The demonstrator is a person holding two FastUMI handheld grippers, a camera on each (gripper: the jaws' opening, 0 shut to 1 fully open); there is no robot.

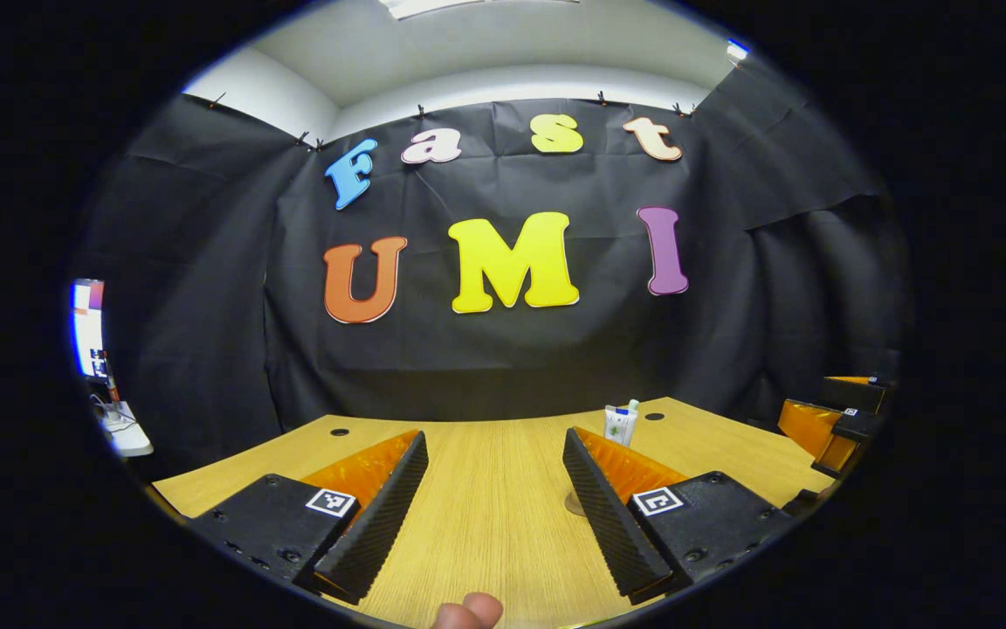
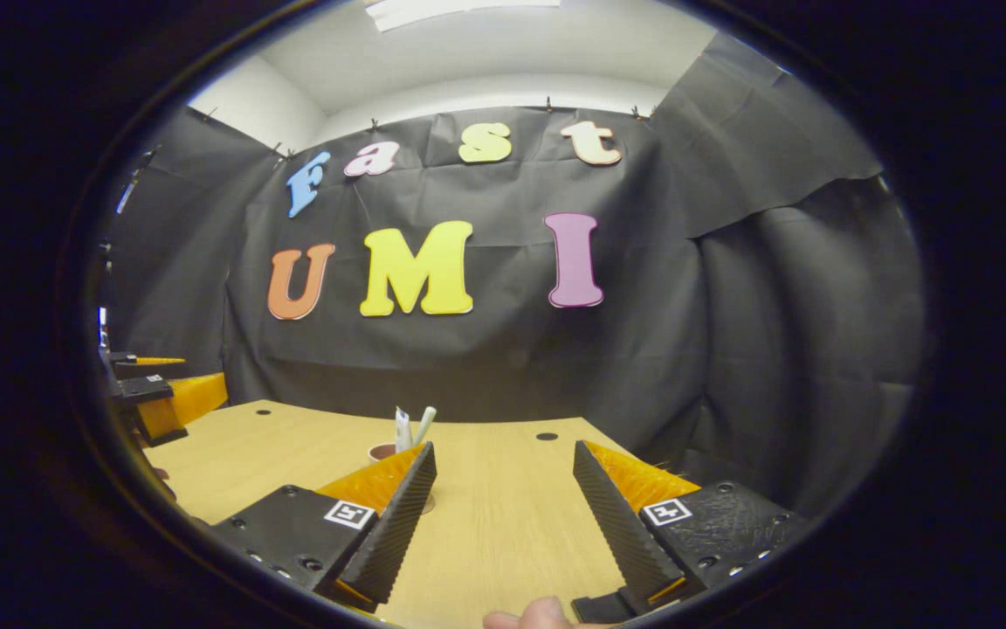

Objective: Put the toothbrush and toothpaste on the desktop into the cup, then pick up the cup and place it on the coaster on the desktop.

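Note:
In the left gripper view my left gripper (image 1: 494, 437) stands open over the wooden desktop (image 1: 494, 524), nothing between its fingers. A white toothpaste tube (image 1: 620, 425) and a toothbrush tip (image 1: 633, 404) stick up behind its right finger, which hides the cup. A sliver of the coaster (image 1: 571, 505) shows beside that finger. In the right gripper view my right gripper (image 2: 503, 447) is open and holds nothing. Just past its left finger stands the brownish cup (image 2: 381, 452), holding the upright toothpaste (image 2: 402, 428) and toothbrush (image 2: 425, 423). A bit of the coaster (image 2: 427, 505) shows below it.
The desktop has small round holes (image 1: 339, 432) near its far edge, and black cloth hangs right behind it. The right gripper (image 1: 835, 419) shows at the far right of the left gripper view, the left gripper (image 2: 158, 393) at the far left of the right gripper view. A thumb (image 1: 468, 611) rests at the bottom.

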